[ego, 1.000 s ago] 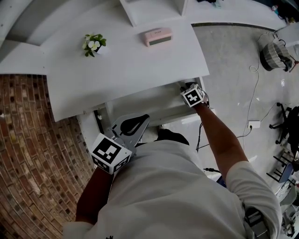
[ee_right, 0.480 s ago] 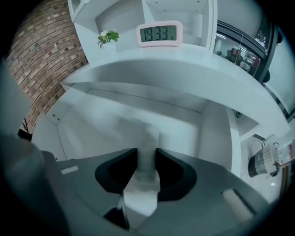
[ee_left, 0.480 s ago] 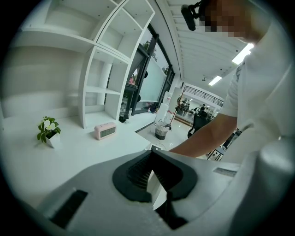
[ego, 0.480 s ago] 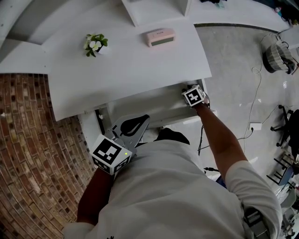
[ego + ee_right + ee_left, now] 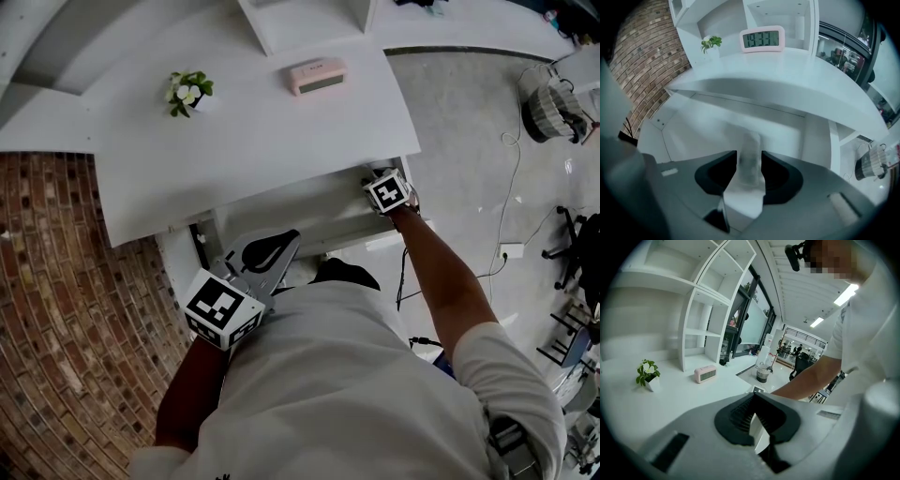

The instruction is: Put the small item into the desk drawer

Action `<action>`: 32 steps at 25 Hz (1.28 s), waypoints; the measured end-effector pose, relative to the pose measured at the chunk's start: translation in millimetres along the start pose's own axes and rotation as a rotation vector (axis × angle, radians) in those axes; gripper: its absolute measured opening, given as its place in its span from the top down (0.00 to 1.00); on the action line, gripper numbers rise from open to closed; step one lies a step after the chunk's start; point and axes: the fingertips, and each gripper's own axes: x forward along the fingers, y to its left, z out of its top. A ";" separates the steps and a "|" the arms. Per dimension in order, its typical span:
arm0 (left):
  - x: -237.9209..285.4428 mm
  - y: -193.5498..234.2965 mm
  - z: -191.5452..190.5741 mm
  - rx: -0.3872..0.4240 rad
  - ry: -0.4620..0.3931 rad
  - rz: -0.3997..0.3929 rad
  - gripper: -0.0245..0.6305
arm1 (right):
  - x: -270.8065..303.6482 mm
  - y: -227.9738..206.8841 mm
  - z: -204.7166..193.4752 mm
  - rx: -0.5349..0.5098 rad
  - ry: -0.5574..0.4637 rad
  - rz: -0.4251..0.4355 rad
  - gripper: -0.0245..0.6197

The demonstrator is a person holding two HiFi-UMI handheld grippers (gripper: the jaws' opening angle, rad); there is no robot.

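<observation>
The small item (image 5: 750, 143) is a pale, translucent piece, blurred, standing between the jaws of my right gripper (image 5: 749, 157). Those jaws are opening, and their pads stand just off its sides. This gripper (image 5: 372, 176) reaches into the open white desk drawer (image 5: 281, 208) under the right end of the desktop; the drawer's pale inside (image 5: 693, 133) fills its view. In the head view the item itself is hidden. My left gripper (image 5: 286, 242) hangs low in front of my body, jaws together and empty, also seen as the left gripper (image 5: 757, 420) in its own view.
On the white desktop (image 5: 234, 131) stand a pink digital clock (image 5: 317, 73) and a small potted plant (image 5: 187, 91). White shelves rise behind the desk. A brick wall (image 5: 56, 281) is to the left. A waste basket (image 5: 551, 103) and cables lie on the floor at the right.
Almost nothing differs in the head view: my right gripper stays at the drawer's right end, and my left gripper holds its place.
</observation>
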 end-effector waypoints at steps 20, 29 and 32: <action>-63.1 -15.5 -23.6 0.045 -0.037 -0.082 0.95 | -90.8 13.3 21.1 0.029 -0.235 -0.179 0.84; -99.7 -14.6 -47.2 0.065 -0.041 -0.132 0.95 | -147.7 51.1 11.7 0.118 -0.350 -0.228 0.93; -111.0 -18.0 -54.0 0.074 -0.047 -0.154 0.95 | -163.8 70.2 6.2 0.132 -0.386 -0.237 0.94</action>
